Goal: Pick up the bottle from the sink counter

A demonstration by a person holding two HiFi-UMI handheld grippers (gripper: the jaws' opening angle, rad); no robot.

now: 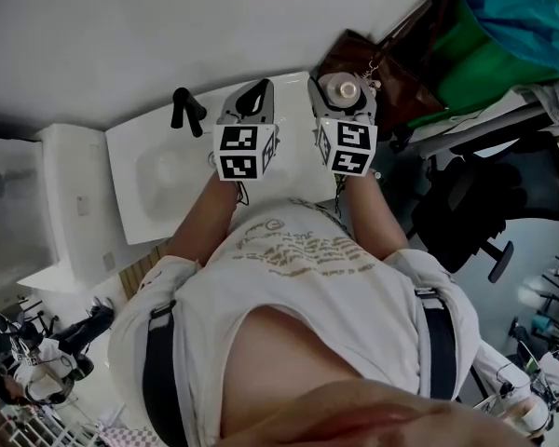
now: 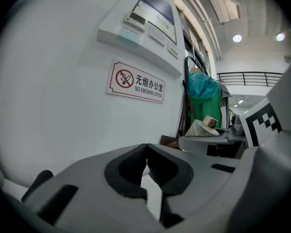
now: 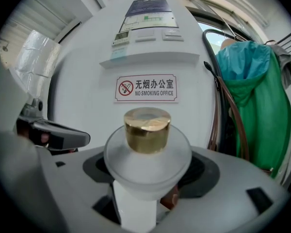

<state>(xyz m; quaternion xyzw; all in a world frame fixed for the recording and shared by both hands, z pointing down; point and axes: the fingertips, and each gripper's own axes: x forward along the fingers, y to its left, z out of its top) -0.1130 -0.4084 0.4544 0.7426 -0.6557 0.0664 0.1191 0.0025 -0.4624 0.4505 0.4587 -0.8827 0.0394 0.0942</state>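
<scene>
A frosted white bottle [image 3: 146, 164] with a gold cap [image 3: 146, 129] stands upright between the jaws of my right gripper [image 3: 145, 181], which is shut on its body. In the head view the bottle [image 1: 341, 88] sits at the right gripper [image 1: 343, 96], over the right end of the white sink counter [image 1: 293, 170]. My left gripper [image 1: 252, 101] hovers over the basin beside it, its jaws pressed together with nothing between them [image 2: 146, 165]. The left gripper view also catches the bottle [image 2: 202, 127] off to the right.
A black faucet [image 1: 187, 110] rises at the back of the basin. A no-smoking sign [image 3: 146, 88] hangs on the white wall ahead. A brown bag [image 1: 391, 63] and green and teal clothing [image 1: 494, 35] hang to the right. A black office chair [image 1: 466, 217] stands at lower right.
</scene>
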